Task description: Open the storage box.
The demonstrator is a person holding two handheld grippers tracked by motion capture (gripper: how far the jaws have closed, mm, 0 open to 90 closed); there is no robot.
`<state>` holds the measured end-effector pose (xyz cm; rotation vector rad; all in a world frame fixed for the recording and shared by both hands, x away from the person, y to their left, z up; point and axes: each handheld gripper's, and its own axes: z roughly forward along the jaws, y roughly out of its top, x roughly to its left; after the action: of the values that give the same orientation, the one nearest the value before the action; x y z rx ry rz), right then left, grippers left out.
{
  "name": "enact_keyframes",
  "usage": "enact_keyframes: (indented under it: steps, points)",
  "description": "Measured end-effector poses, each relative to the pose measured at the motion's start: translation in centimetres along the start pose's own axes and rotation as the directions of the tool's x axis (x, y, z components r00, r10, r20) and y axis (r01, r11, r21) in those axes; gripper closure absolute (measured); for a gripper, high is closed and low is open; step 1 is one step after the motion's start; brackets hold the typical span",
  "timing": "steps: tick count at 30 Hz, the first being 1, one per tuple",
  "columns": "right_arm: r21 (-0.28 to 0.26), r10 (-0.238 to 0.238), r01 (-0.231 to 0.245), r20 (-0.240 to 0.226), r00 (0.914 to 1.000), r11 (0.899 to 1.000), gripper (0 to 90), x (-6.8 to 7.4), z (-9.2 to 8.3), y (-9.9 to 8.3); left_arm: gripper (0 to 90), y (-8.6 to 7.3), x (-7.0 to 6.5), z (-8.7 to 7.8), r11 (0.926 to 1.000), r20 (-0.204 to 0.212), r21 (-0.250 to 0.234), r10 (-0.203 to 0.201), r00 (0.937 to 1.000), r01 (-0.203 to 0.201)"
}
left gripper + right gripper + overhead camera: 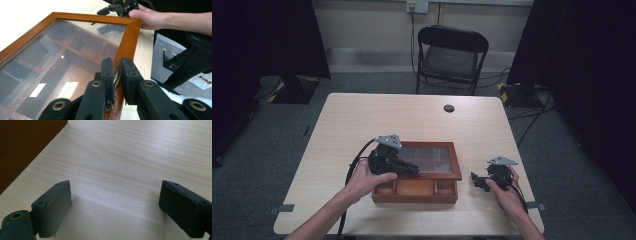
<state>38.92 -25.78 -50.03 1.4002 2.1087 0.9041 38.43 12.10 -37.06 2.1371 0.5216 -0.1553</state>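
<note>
My left gripper point(116, 72) is clamped on the small metal clasp at the front rail of the glass lid point(430, 158) of the wooden box point(417, 192), jaws nearly closed with just the clasp between them. The lid looks partly raised: in the high view the front compartments lie uncovered below its tilted frame, so I judge the opening begun but not finished; the lid has yet to swing fully back. My right gripper point(482, 180) rests wide open on the table point(362, 115), just beside the box's right side, holding nothing. The box sits near the table's front edge, a little right of centre, its long axis parallel to that edge, hinge side toward the far edge.
</note>
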Motion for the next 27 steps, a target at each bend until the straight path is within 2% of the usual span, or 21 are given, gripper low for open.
enact_keyframes:
  steps: [3,7,20,27]
  points:
    - [0.0,0.0,0.0,0.0,1.0,1.0,10.5,0.0,0.0,0.0,80.9,0.1,0.1,0.0,0.9999,0.002,0.01,-0.004,1.0,0.004]
    - [0.0,0.0,0.0,0.0,1.0,1.0,10.5,0.0,0.0,0.0,80.9,0.5,0.2,-0.3,0.9999,0.004,-0.003,-0.012,0.9999,0.012]
    - [0.0,0.0,0.0,0.0,1.0,1.0,10.3,0.0,0.0,0.0,81.0,1.4,0.3,-0.8,0.9999,-0.008,-0.006,-0.009,0.9999,0.009]
    - [0.0,0.0,0.0,0.0,1.0,1.0,10.3,0.0,0.0,0.0,81.0,1.7,0.5,-0.9,1.0,0.004,0.001,-0.007,1.0,0.007]
